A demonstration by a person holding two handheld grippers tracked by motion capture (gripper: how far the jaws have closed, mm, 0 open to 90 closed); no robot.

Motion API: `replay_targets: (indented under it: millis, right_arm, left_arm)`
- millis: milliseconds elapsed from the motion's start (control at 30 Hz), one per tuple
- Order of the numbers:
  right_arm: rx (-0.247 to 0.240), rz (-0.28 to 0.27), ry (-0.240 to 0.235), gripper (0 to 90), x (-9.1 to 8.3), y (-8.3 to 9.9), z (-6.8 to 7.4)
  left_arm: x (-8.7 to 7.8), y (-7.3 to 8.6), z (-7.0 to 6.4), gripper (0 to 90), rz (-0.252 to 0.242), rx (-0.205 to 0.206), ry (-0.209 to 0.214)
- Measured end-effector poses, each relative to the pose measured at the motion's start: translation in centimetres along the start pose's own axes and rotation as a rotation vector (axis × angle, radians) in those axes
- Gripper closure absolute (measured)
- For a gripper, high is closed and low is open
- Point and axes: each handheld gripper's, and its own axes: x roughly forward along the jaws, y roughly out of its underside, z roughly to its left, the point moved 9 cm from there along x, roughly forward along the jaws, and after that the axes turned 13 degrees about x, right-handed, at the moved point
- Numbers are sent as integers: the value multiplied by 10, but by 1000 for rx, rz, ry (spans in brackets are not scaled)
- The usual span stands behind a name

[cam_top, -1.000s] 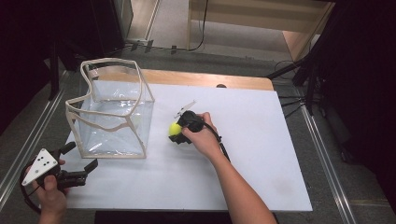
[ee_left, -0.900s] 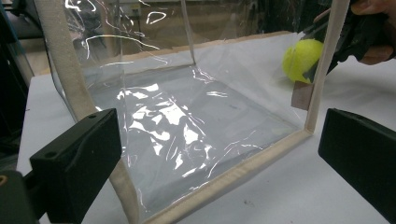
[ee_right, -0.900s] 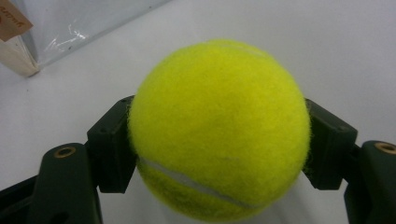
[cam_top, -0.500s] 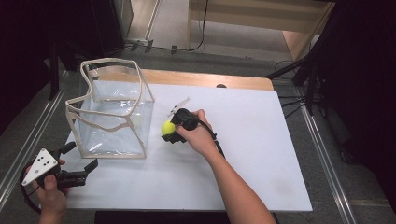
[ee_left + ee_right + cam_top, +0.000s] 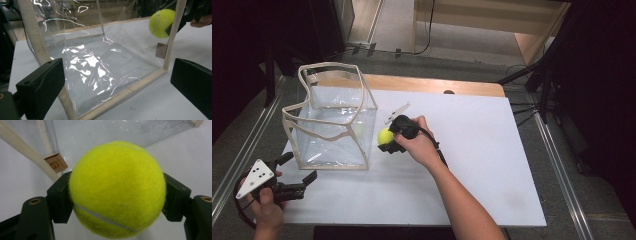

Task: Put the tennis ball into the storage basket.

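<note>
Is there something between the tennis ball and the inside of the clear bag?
Yes. The ball, clamped in the right gripper, is beside the bag, outside its clear side wall near the corner edge. That wall stands between. The bag's top is open, so the way in is probably over the rim.

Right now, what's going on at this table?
A person works two handheld tools. The right tool is shut on a yellow tennis ball, held just beside the clear bag with cream trim, outside its wall. The left tool sits open at the table's near-left corner, pointed at the bag, holding nothing.
</note>
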Motion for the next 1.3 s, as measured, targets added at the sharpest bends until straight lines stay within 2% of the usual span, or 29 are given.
replay_targets:
  millis: [467, 733, 1300]
  right_arm:
    - [-28, -41, -42, 240, -14, -19, 17]
    - [-40, -58, -44, 240, -24, -29, 25]
    - [-64, -81, -39, 240, -45, -47, 30]
  left_arm:
    - [0, 0, 0, 0, 3, 5, 0]
    - [0, 0, 0, 0, 5, 8, 0]
    - [1, 0, -1, 0, 3, 5, 0]
